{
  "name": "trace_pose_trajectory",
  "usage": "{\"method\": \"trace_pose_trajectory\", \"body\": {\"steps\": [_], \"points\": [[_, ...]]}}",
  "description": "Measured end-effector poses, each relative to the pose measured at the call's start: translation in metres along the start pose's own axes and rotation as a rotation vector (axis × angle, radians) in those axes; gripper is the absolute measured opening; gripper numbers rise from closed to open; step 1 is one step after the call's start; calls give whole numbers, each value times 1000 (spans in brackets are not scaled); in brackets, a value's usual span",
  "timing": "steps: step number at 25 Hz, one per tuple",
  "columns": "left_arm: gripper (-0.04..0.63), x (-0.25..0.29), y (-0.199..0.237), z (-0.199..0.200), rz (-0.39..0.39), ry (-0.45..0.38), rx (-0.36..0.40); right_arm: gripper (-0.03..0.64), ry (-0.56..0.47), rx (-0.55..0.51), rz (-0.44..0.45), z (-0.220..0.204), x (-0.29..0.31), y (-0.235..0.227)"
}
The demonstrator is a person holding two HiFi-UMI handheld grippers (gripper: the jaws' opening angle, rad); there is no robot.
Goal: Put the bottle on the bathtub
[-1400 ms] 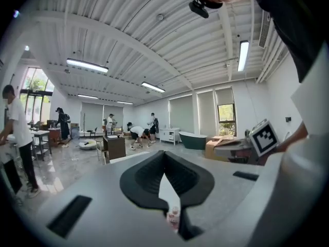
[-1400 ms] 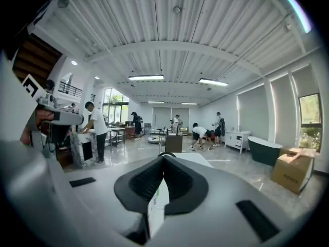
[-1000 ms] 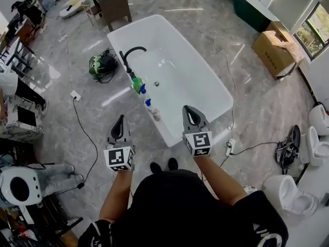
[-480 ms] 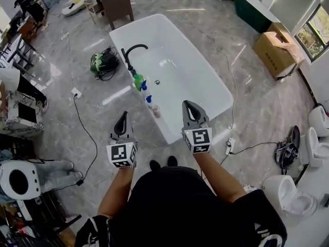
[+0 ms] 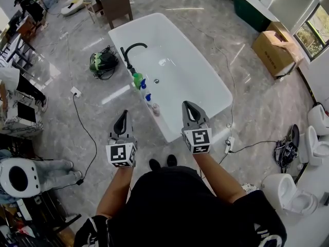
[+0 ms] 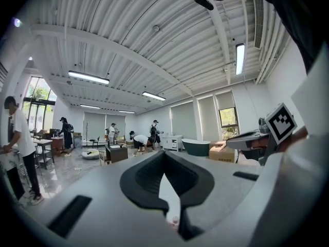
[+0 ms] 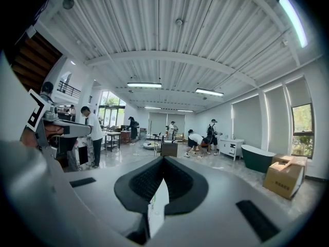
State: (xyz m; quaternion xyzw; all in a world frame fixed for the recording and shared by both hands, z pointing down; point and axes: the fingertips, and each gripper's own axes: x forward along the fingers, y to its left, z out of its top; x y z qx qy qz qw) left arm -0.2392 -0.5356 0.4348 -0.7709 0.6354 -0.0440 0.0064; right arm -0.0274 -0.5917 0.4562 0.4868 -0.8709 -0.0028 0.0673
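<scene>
the right gripper [image 7: 163,161] is pointing about level across a big hall, its two dark jaws meeting at the tips and gripping nothing. a pale sliver is showing through the slot below the tips, too narrow to identify. at the left edge the left gripper [image 7: 77,130] is reaching in, its marker cube facing this way. a person in a white shirt [image 7: 95,137] is standing on the shiny grey floor [image 7: 126,157]. further back, one person is bending over [image 7: 195,139] beside a brown cabinet [image 7: 168,149]. a dark green bathtub [image 7: 258,157] and a cardboard box [image 7: 284,178] are sitting at the right. strip lights [image 7: 144,85] are glowing under the ribbed white ceiling [image 7: 164,40].
</scene>
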Motion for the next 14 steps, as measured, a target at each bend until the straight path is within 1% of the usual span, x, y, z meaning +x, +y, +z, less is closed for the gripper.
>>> {"method": "trace_pose_trajectory", "body": {"steps": [14], "points": [[9,-6,3,2,1,-2,0,8,8,-8,-1,-3,-1,6]]}}
